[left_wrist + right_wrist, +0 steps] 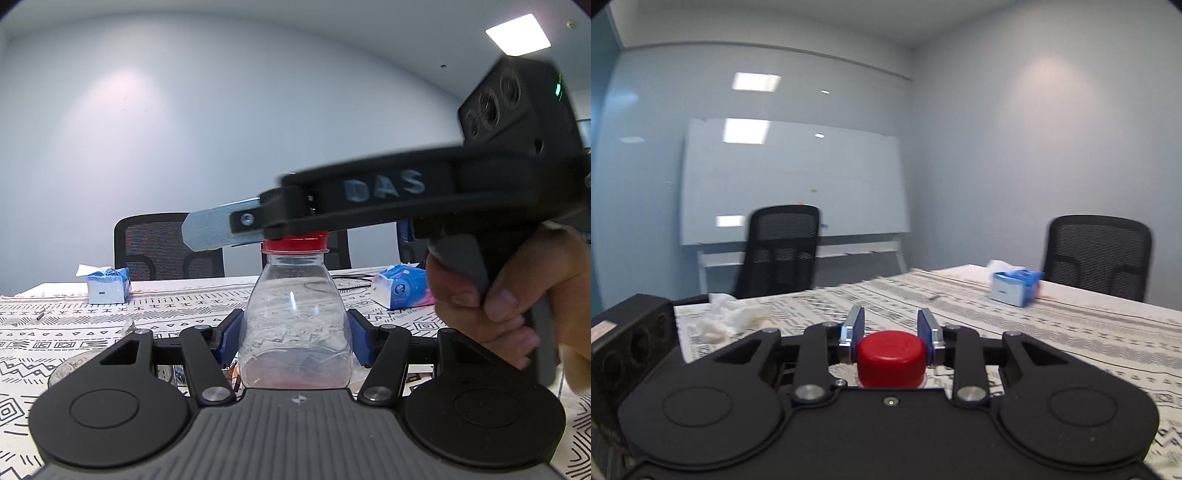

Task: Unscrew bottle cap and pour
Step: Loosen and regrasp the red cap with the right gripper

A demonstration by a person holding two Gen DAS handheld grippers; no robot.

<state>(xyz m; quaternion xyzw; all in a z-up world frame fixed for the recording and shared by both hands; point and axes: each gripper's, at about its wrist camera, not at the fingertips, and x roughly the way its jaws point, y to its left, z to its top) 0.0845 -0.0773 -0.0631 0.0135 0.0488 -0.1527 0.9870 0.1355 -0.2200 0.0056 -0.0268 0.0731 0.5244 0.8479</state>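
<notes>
Left hand-held gripper (295, 332) clamps upright bottle (295, 325), cap (891, 360) topmost.

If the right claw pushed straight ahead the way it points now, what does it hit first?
Nothing close, it seems. The right claw, shut on the red cap, points over the patterned tablecloth; the way ahead looks free up to the far wall, though depth is unclear.

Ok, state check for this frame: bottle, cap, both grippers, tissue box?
Bottle: upright, nearly empty, reddish residue at the bottom.
Red cap: still on the neck.
Left gripper: shut on the bottle's body.
Right gripper: shut on the cap.
Blue tissue box: open, tissue sticking out.
</notes>
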